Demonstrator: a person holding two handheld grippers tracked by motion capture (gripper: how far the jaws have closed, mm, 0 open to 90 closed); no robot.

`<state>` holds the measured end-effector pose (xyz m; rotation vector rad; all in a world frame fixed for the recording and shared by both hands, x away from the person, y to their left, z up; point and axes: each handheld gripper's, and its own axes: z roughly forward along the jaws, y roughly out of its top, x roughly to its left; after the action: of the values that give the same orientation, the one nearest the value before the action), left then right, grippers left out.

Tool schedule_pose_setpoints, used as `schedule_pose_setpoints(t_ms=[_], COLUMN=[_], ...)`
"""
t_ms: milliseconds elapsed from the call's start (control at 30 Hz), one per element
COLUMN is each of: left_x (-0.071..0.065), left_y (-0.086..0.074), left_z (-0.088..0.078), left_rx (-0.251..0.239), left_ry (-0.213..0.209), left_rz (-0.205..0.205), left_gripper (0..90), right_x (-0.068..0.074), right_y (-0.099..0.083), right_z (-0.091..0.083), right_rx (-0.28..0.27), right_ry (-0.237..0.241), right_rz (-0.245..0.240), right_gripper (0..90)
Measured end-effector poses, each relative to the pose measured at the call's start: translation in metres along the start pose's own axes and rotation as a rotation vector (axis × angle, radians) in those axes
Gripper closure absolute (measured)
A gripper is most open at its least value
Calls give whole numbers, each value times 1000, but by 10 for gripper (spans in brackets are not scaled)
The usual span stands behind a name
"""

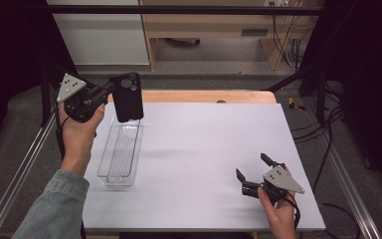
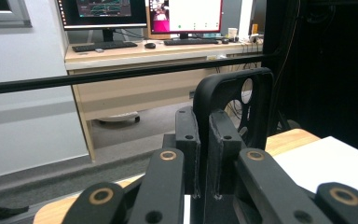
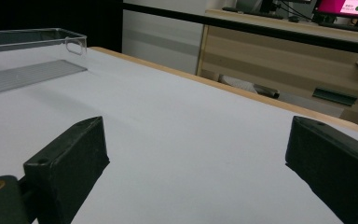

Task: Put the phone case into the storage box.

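Note:
A black phone case [image 1: 128, 97] hangs in the air above the far end of a clear plastic tray [image 1: 121, 152]. My left gripper [image 1: 110, 89] is shut on the case's edge, held up at the table's far left. In the left gripper view the case [image 2: 235, 100] stands upright between the two pads [image 2: 187, 135], camera cutout at the top. My right gripper [image 1: 252, 168] rests low at the table's near right, jaws wide open with nothing between them. Its own view looks across the white sheet, with the tray [image 3: 32, 44] at the far left.
A white sheet [image 1: 204, 159] covers the wooden table [image 1: 204, 96]. Metal frame rails run along both table sides [image 1: 20, 169]. Beyond the far edge stand a black crossbar [image 1: 179, 9], a wooden desk and white cabinet.

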<state>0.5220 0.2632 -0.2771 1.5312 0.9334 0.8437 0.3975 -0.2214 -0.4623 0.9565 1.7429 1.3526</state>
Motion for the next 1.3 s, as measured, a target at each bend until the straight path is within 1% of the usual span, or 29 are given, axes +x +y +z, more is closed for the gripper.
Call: schedule_pose_setpoints(t_ms=[100,267,500,733,900,1033,1100,1167,1300], left_x=[2,4,9,14,16,18,19,21,23], left_y=[0,-1,-3,-6,-7,-8,-8,-8,-8], left_z=[3,5,7,10,10,13,14,15,15], left_rx=[13,17,24,30,24,28,35,33,36], left_ry=[10,17,31,38,46,46,47,50,52], left_rz=[32,43,39,35,29,23,28,22,26], left_gripper=[835,835,835,835,835,835,835,835,835], right_x=[2,3,4,4,4,5,5,5,5], right_y=[0,0,0,0,1,1,1,1,1], right_z=[1,2,2,1,1,1,2,2,2], right_rx=[-1,-3,-6,-15,-19,-25,-25,-26,-29], right_ry=[4,8,15,11,11,11,13,12,10], right_rz=[-2,0,-1,5,5,6,4,6,7], right_gripper=[58,58,58,59,59,59,59,59,59])
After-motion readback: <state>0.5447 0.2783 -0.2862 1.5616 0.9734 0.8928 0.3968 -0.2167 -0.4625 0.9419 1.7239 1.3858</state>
